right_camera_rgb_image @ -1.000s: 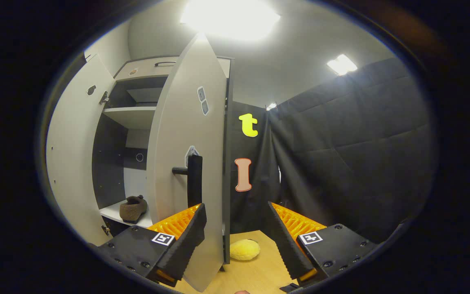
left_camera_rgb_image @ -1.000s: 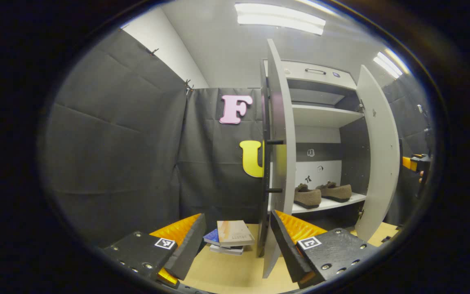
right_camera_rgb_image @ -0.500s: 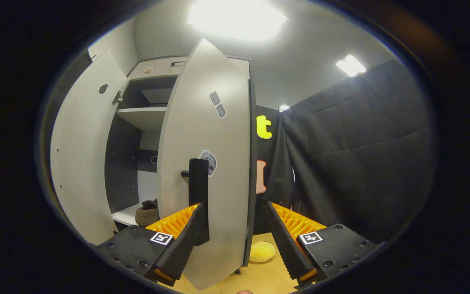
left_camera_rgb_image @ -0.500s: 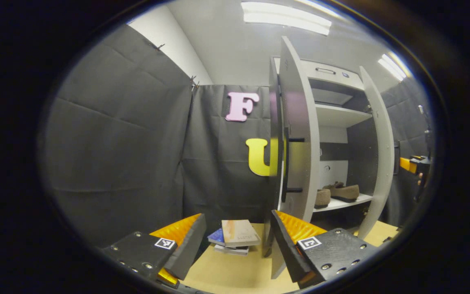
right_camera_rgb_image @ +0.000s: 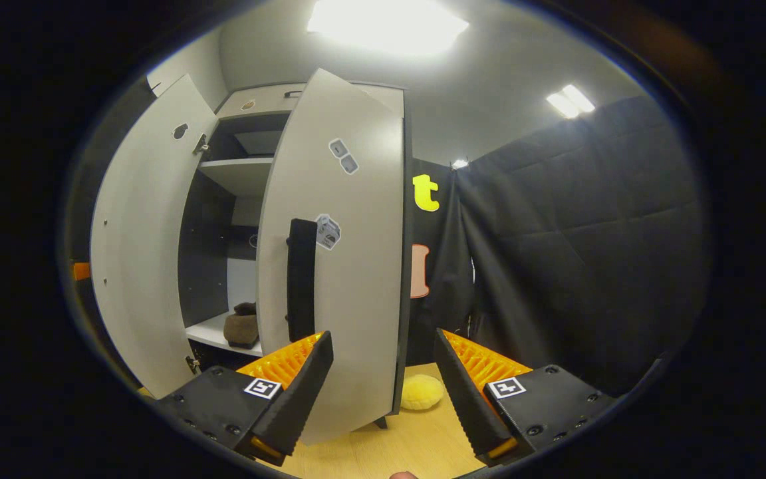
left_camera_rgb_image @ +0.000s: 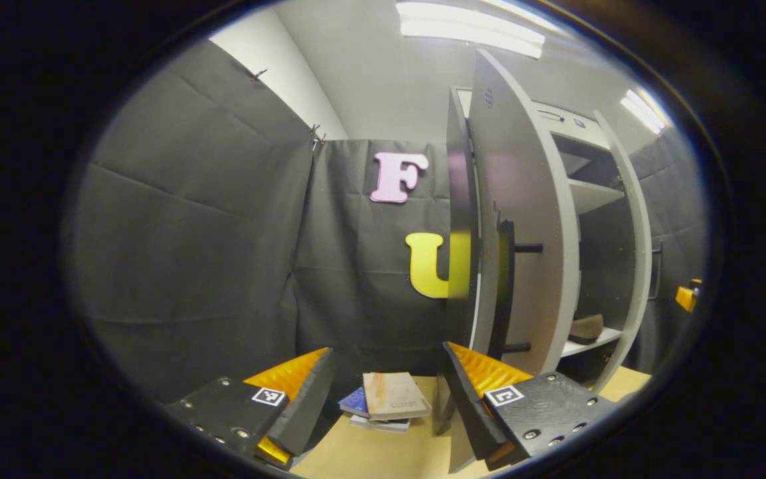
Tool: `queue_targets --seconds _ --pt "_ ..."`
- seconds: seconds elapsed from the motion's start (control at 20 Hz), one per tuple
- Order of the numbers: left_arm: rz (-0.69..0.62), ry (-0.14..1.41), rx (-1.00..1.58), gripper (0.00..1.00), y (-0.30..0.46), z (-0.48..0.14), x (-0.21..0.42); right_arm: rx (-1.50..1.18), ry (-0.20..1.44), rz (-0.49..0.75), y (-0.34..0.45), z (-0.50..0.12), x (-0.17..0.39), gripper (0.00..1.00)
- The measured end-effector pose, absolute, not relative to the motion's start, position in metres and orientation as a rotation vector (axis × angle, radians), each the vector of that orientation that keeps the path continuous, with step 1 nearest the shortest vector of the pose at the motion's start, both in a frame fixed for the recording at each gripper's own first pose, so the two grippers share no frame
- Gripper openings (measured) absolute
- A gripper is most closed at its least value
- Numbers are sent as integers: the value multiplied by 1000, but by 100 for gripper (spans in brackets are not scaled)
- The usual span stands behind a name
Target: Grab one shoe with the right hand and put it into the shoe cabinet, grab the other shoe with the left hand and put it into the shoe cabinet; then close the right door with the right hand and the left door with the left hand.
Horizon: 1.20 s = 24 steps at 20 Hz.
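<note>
In the left gripper view we see our left gripper [left_camera_rgb_image: 386, 392] spread open and empty beside the left door [left_camera_rgb_image: 522, 219], part-swung, with books [left_camera_rgb_image: 388, 399] on the floor and a shoe [left_camera_rgb_image: 586, 328] on the cabinet shelf. In the right gripper view our right gripper [right_camera_rgb_image: 383, 386] gapes empty before the right door [right_camera_rgb_image: 350, 266]; a shoe [right_camera_rgb_image: 242, 327] sits on the shelf, and a yellow pad [right_camera_rgb_image: 423, 392] lies on the floor.

Each hand-held gripper [left_camera_rgb_image: 383, 399] [right_camera_rgb_image: 383, 392] has black bodies, orange ribbed fingers.
</note>
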<state>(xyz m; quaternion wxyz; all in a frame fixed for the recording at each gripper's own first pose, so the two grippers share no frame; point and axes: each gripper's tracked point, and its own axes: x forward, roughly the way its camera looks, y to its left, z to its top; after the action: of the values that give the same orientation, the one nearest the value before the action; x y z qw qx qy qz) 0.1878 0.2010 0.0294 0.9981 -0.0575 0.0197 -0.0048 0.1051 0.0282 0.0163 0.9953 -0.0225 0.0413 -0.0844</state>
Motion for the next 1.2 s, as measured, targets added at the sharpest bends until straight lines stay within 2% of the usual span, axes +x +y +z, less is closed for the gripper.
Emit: queue_targets --seconds 0.05,0.1,0.35,0.4,0.5,0.6,0.65,0.75,0.8,0.85,0.9,0.95,1.1,1.2 --pt "-7 30 -117 92 198 34 191 -45 93 -164 25 10 101 95" --pt "-7 23 -120 95 194 38 196 -42 107 -163 21 4 98 97" --pt "39 16 -81 95 180 44 199 -11 155 -167 -13 -14 87 97" --pt "44 17 -83 91 176 42 198 -6 160 -166 -19 -16 87 97" --pt "50 27 -93 95 171 41 195 4 167 -154 -29 -17 88 95" --pt "65 25 -79 91 166 44 193 4 158 -151 -38 -15 90 97" --pt "70 24 -70 95 162 46 192 5 156 -147 -42 -16 90 97" --pt "61 24 -64 91 146 48 189 8 158 -134 -49 -17 90 97" --pt "52 23 -66 95 136 48 186 7 160 -130 -53 -18 90 97" --pt "46 21 -69 95 125 50 183 5 163 -127 -58 -19 91 97" --pt "47 18 -66 91 119 50 182 4 165 -128 -62 -20 91 97" --pt "48 14 -56 95 112 53 181 5 165 -126 -66 -20 92 97" --pt "45 14 -35 91 91 55 179 14 164 -119 -77 -20 92 97" --pt "24 21 -48 92 75 54 181 13 165 -119 -84 -23 92 97"
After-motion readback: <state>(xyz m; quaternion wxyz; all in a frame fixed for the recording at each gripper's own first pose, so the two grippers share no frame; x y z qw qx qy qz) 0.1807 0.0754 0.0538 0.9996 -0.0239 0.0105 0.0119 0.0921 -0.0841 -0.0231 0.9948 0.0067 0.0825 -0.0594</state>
